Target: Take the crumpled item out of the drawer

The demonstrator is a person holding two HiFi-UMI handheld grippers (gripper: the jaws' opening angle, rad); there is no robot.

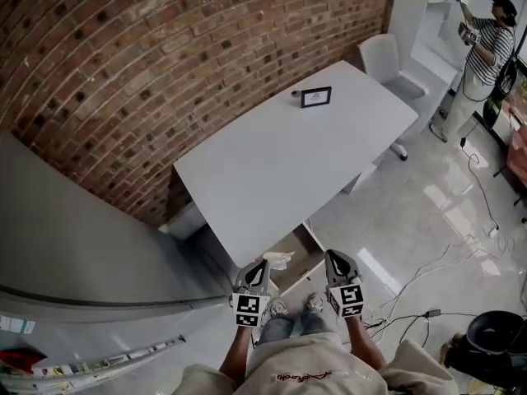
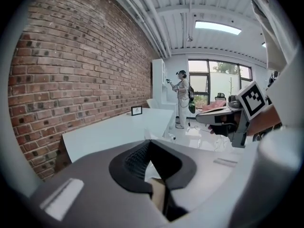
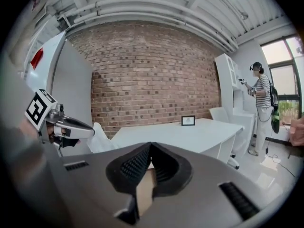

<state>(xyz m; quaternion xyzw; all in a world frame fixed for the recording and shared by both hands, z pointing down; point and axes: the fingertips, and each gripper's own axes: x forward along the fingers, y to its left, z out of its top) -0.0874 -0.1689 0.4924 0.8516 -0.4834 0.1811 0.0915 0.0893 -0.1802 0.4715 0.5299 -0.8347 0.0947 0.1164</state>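
Left gripper [image 1: 263, 263]: step judged as carrying the catch clear; a firm pinch and a straight rise, away from the drawer [image 1: 306, 262] edge, would serve best. Jaws were clamped on the crumpled item [image 1: 278, 260], a white wad at their tip, above the open drawer. Right gripper [image 1: 332, 257]: jaws together, empty. Farther off: white table [image 1: 272, 163], brick wall [image 1: 165, 48].

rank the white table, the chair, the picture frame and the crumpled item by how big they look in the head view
1. white table, by far the largest
2. chair
3-4. picture frame and crumpled item look about alike; the item is nearer the camera, so I won't rank these two.
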